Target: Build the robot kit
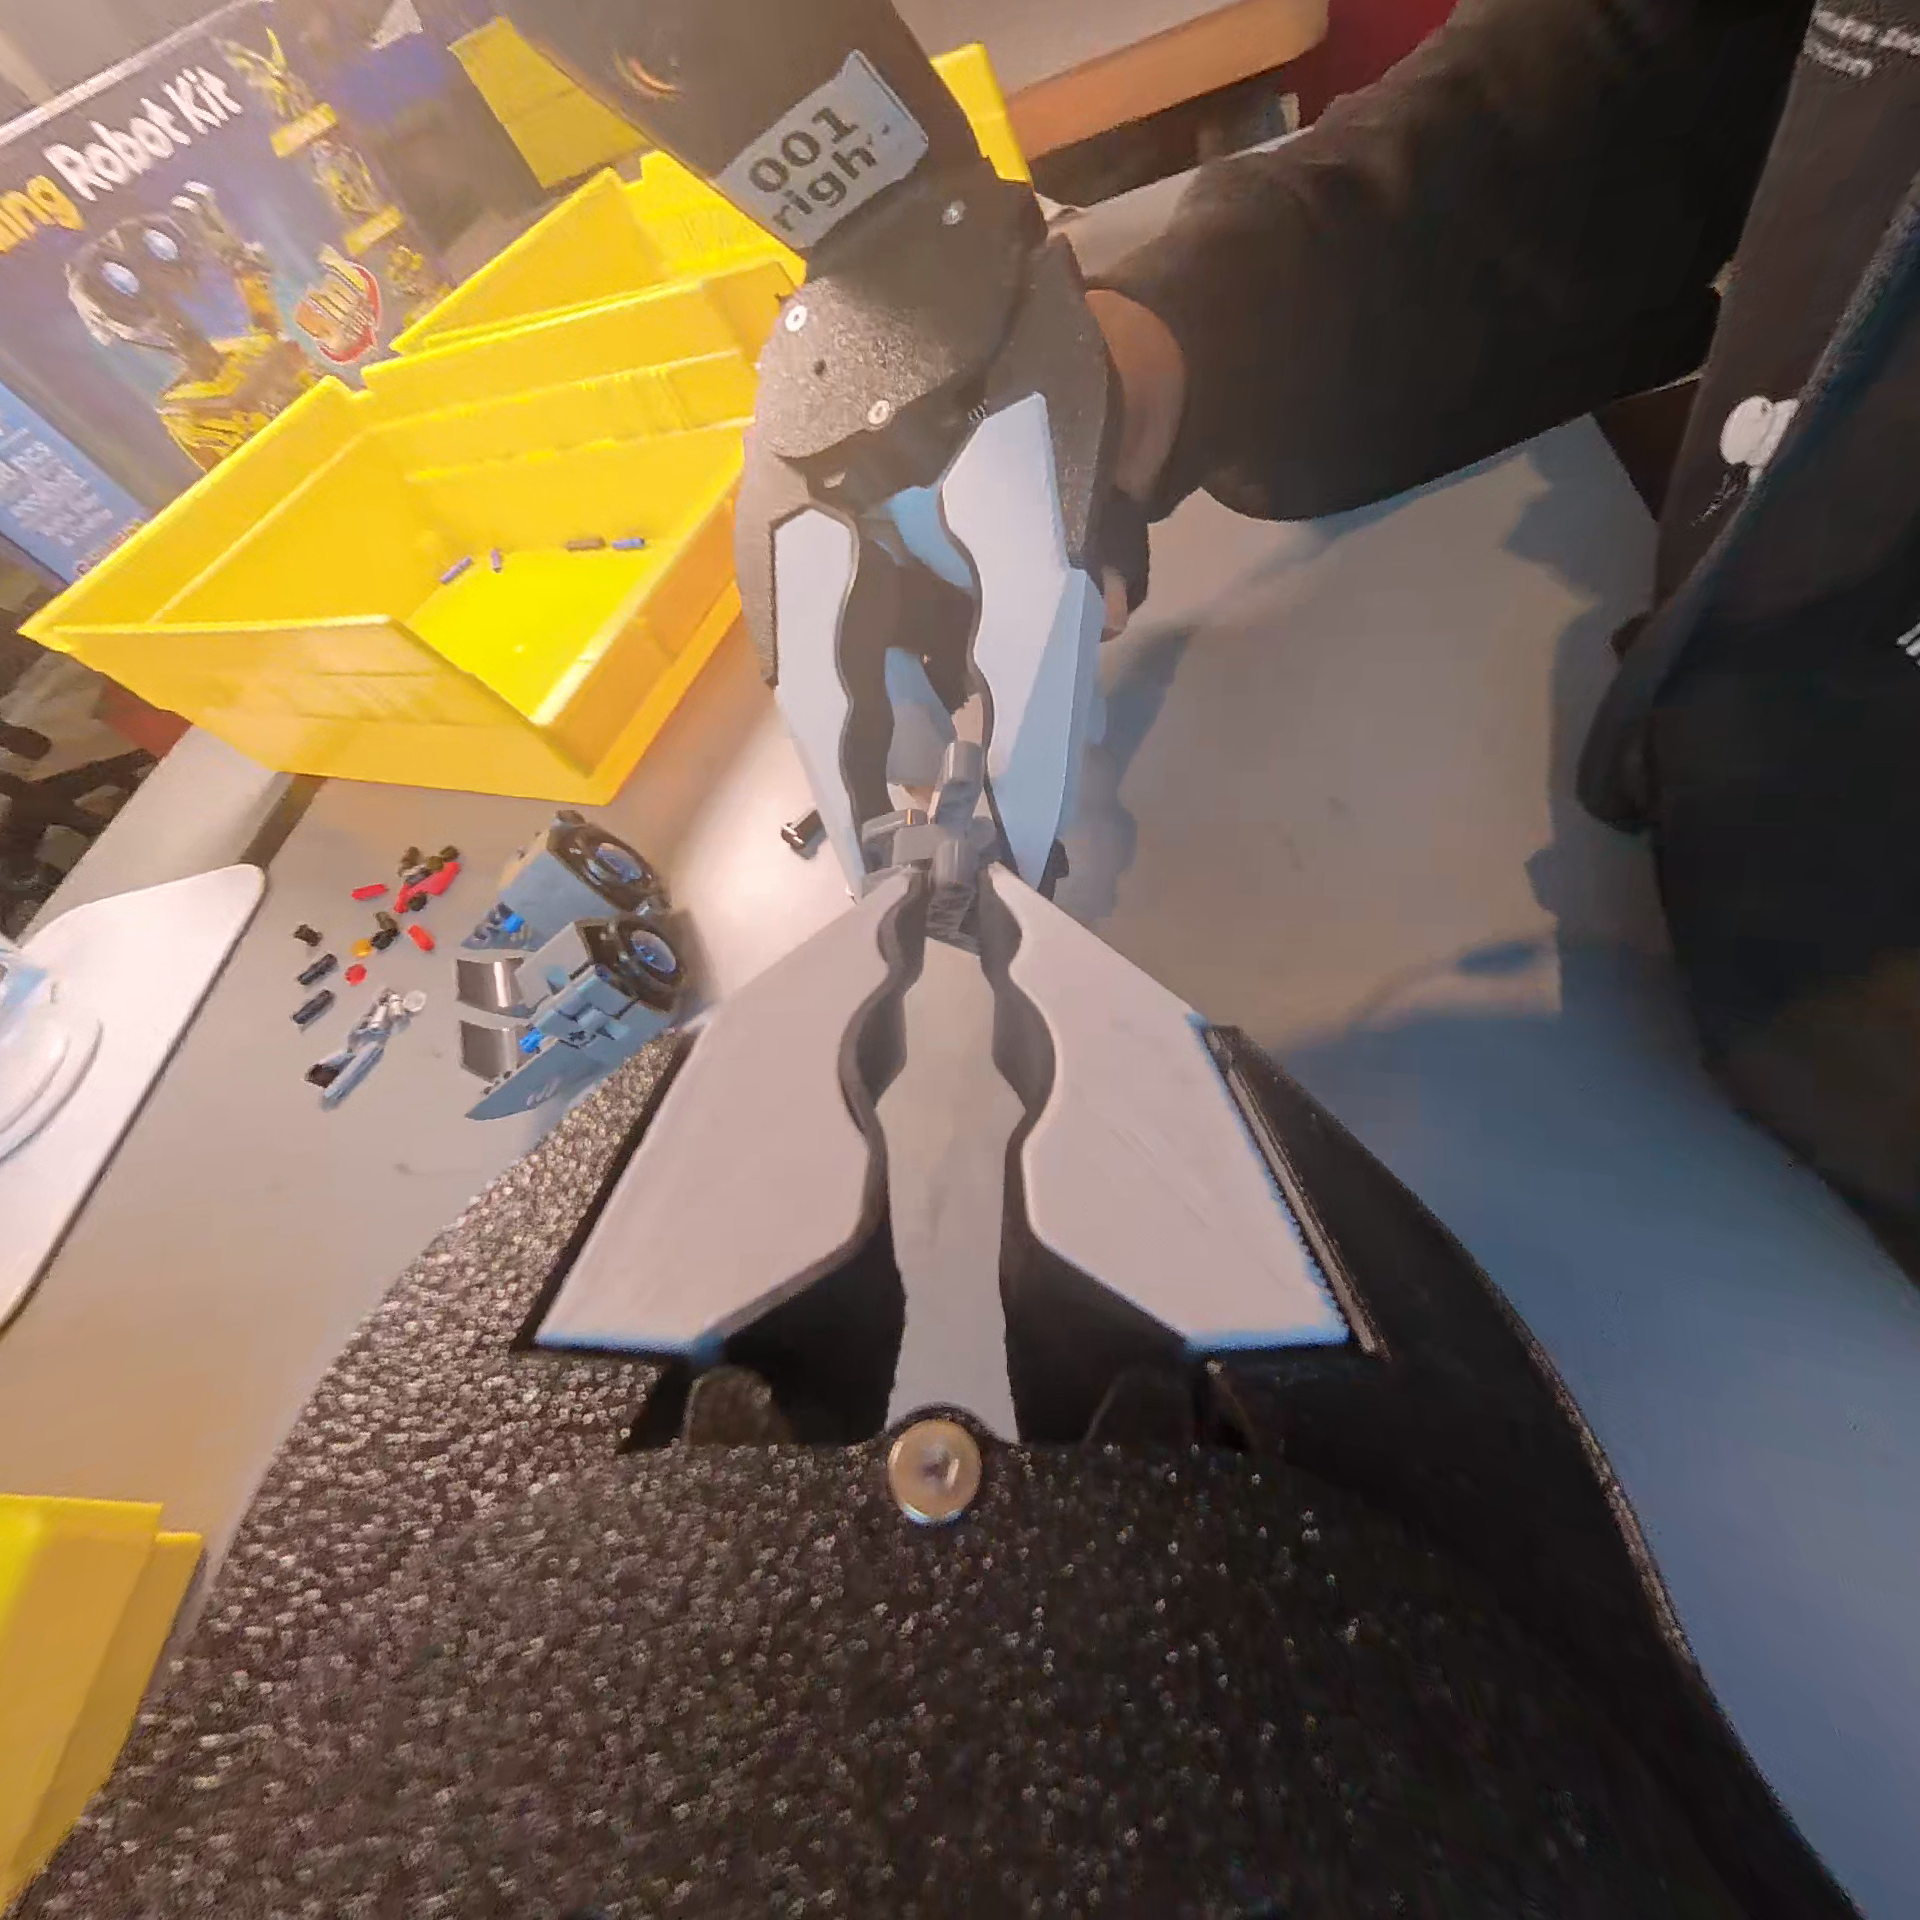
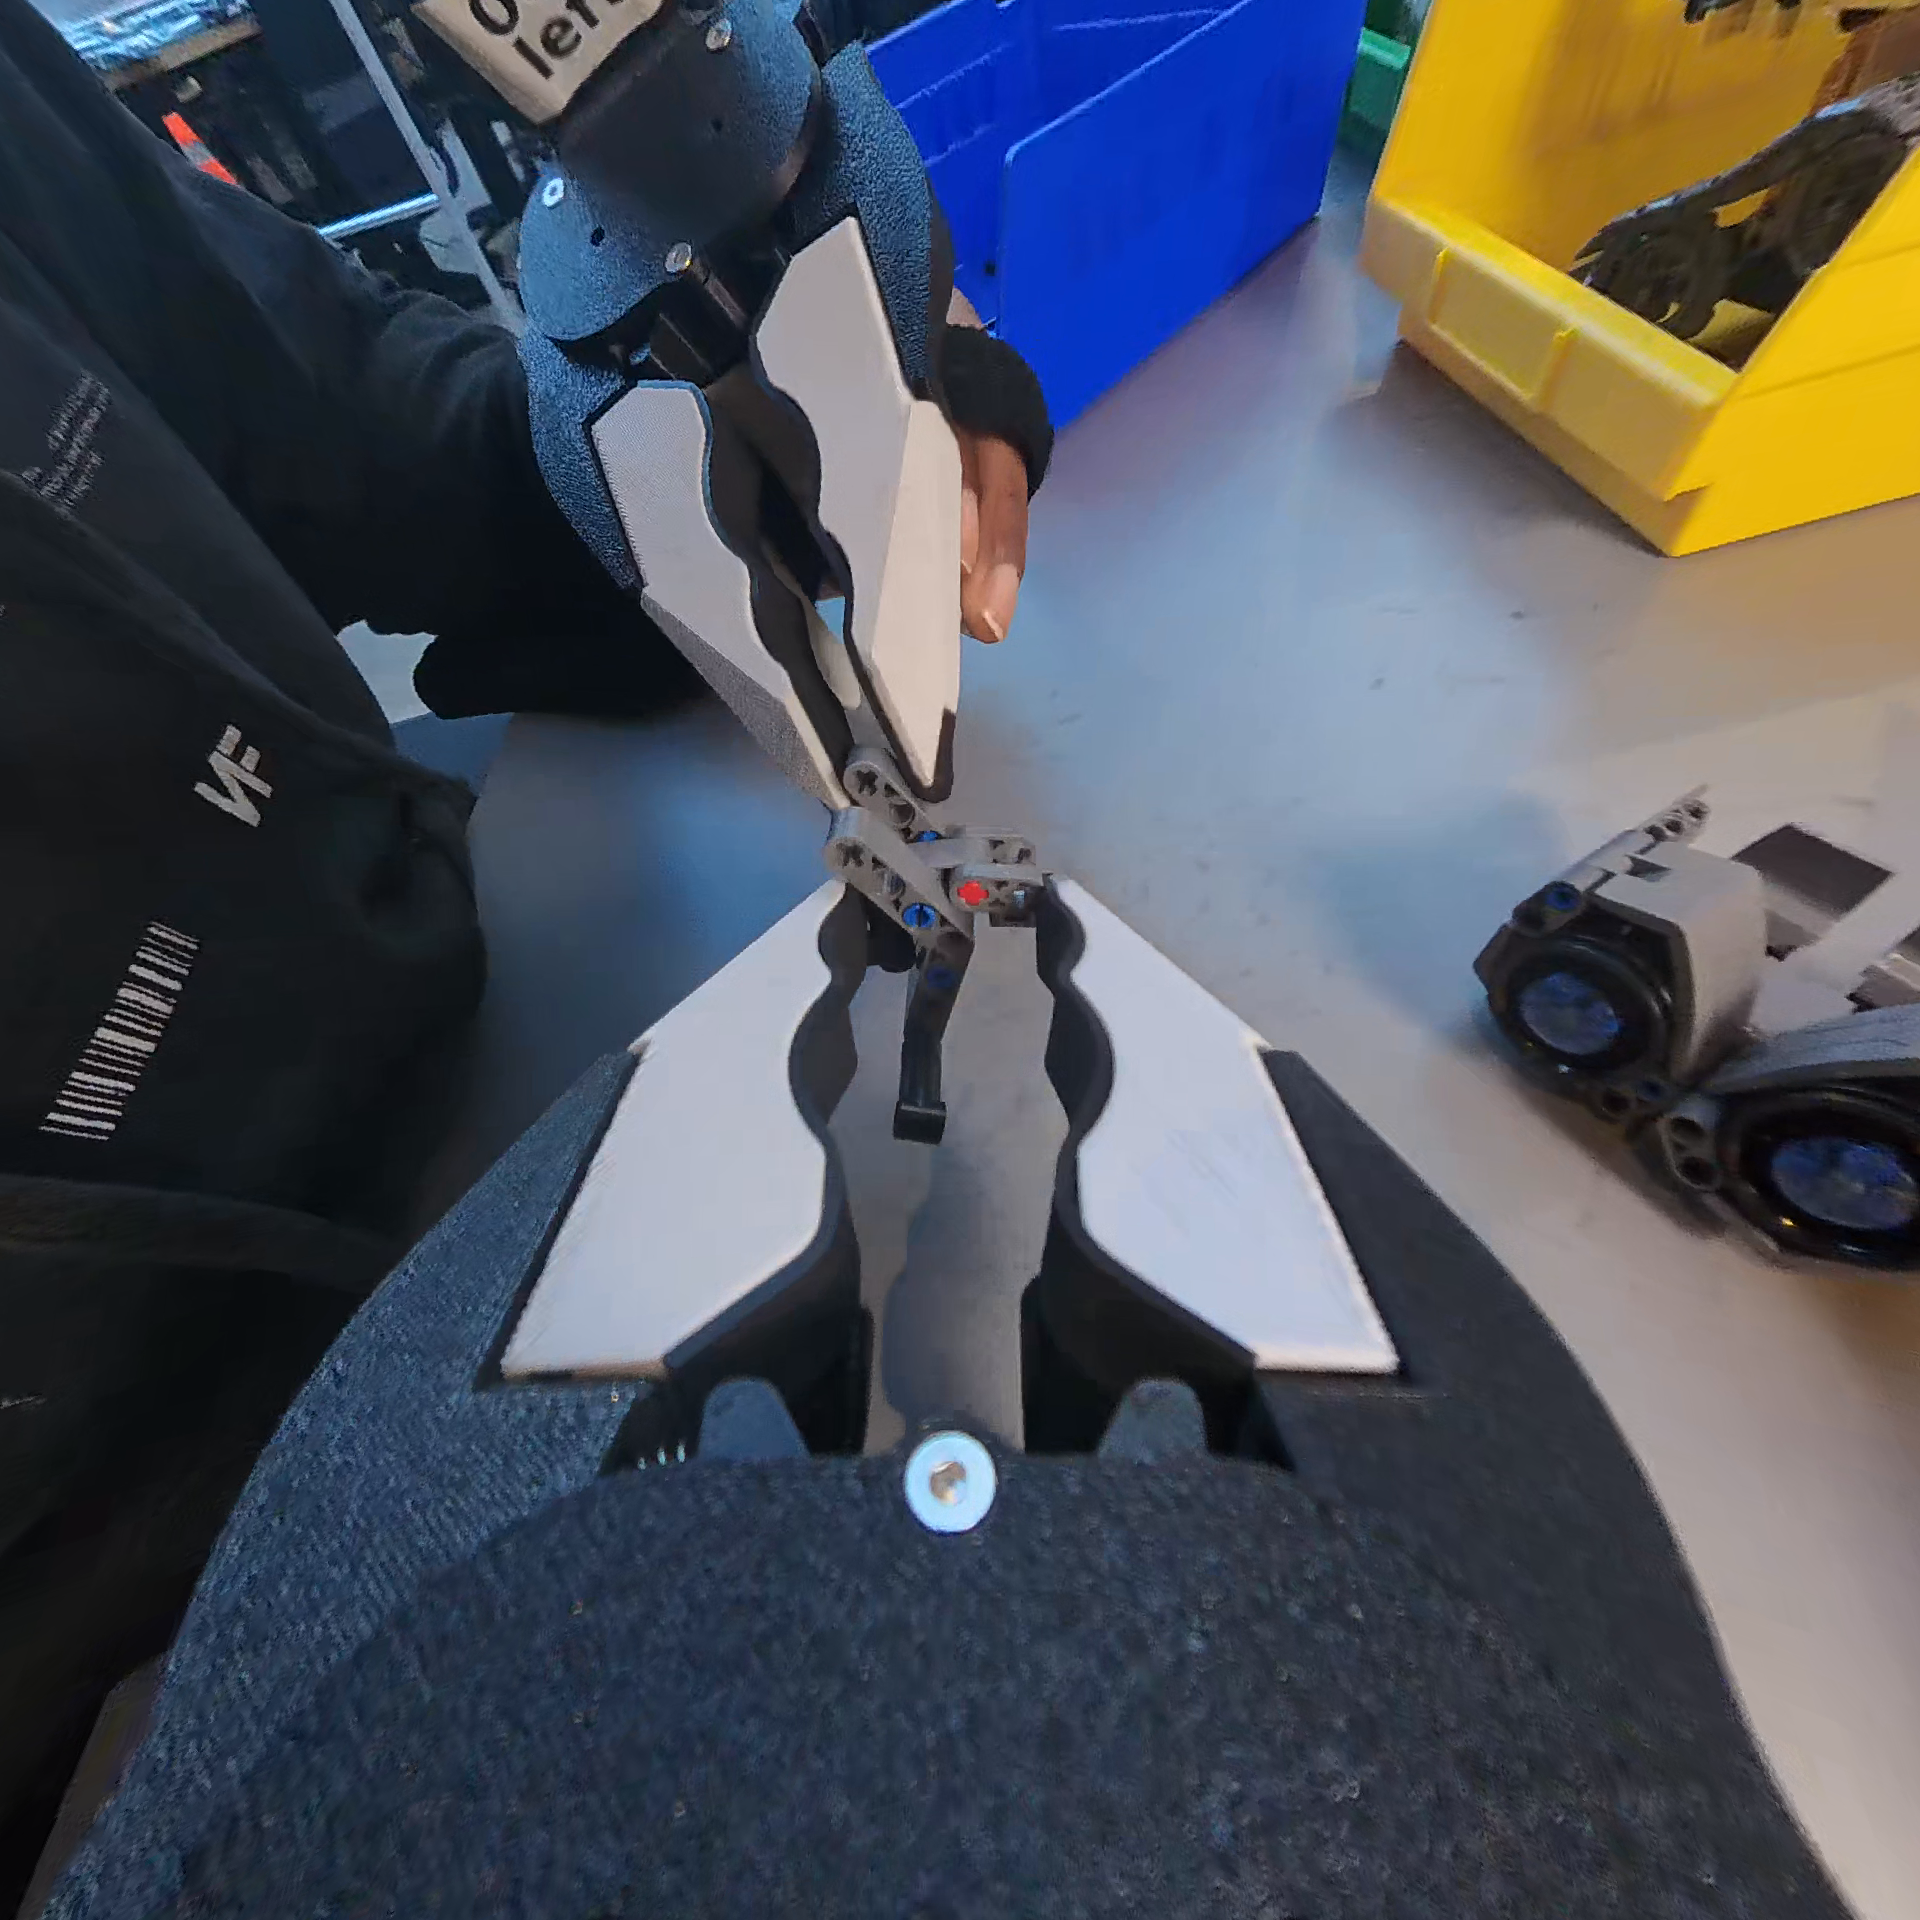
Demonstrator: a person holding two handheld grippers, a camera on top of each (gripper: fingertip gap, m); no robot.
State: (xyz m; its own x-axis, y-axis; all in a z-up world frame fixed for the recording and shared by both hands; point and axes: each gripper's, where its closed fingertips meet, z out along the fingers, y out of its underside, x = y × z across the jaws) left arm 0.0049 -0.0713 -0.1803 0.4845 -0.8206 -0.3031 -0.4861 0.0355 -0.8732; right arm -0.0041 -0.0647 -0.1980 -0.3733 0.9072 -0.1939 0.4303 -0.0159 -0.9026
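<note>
Both hand-held grippers met tip to tip: the left [image 1: 951, 894] and right [image 2: 940, 904] each clamped the grey beam assembly [image 2: 920, 868], its black pin [image 2: 920, 1049] pointing toward the right one.

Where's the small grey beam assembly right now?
The grey beam assembly is held above the table, pinched between the tips of the left gripper and the right gripper, centre of both wrist views.
</note>
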